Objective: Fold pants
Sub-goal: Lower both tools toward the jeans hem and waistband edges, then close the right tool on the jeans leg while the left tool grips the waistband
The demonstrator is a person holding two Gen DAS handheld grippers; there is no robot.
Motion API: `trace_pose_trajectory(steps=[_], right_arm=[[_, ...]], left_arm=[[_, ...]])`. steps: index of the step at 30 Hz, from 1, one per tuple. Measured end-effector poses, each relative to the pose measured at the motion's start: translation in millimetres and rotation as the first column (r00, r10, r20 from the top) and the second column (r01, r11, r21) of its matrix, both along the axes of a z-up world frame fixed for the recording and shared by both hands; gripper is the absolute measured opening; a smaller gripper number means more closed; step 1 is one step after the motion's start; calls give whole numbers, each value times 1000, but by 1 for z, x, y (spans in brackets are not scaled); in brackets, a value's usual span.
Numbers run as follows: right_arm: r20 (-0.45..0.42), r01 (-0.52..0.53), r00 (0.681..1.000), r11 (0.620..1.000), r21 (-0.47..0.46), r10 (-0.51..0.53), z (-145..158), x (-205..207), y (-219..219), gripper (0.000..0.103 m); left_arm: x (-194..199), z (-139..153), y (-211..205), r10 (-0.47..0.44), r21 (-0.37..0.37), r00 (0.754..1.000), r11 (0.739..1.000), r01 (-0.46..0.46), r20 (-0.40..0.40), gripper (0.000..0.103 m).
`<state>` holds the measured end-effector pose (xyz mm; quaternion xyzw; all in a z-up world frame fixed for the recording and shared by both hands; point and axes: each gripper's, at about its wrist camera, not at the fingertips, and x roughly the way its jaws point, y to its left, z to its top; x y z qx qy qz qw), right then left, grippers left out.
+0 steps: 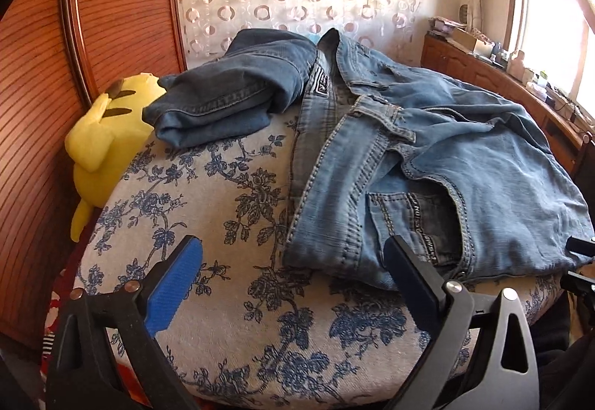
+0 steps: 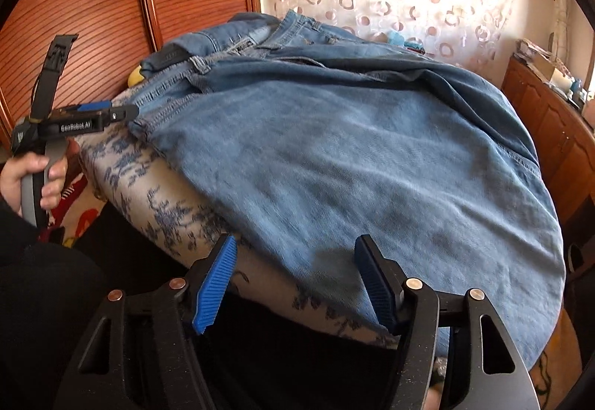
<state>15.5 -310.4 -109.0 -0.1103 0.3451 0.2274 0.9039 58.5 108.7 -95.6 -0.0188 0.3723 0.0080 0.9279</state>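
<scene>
While the yellow plush toy slumps at the left edge of the floral-covered bed, a folded pair of darker denim jeans lies beside it, and the light blue denim jeans sprawl unfolded across the middle and right. Denim like this looks heavy and limp, so the thick waistband and hems seem the surest holds. Left gripper gapes wide, empty, at the waistband corner; right gripper stands partly open, straddling the leg's near edge without pinching.

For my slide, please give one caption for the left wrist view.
Open left tool approaches light jeans on floral cover, beside folded darker jeans.
</scene>
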Motion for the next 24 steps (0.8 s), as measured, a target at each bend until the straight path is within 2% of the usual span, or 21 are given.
trace_pose_trajectory(steps=[5,7,10,12,13,15,18,20,22,24], right_arm=[[13,16,1000,1000,-11,-16,4,-5,-8,57],[18,19,1000,1000,-9,-18,5,-7,-11,53],[39,26,999,999,-34,-25,3,-9,-6,42],[50,29,998,999,-45,-27,2,-10,-5,29],[50,28,998,999,-41,-26,2,-11,-7,26],[50,26,998,999,-33,-25,2,-9,-5,12],[54,25,998,1000,-15,-24,2,-8,-7,6],[70,25,997,1000,-1,-25,6,-11,-11,4],[88,25,996,1000,18,-27,13,-10,-14,3],[105,30,994,999,36,-33,20,-11,-15,3]], left_arm=[[3,-3,7,-10,-32,1000,999,10,-9,90],[4,-4,9,-22,-55,1000,998,21,-7,84],[6,-4,8,-40,-67,999,997,40,-4,76],[8,-4,7,-60,-93,998,994,59,-6,69],[9,-4,7,-67,-104,998,992,66,-6,64],[9,-4,6,-80,-115,997,990,79,-5,58],[9,-4,4,-109,-149,994,983,108,-3,43],[8,-3,2,-122,-145,993,982,120,-3,38],[5,1,-3,-145,-143,989,979,144,2,26],[0,8,-7,-159,-147,987,976,160,15,22]])
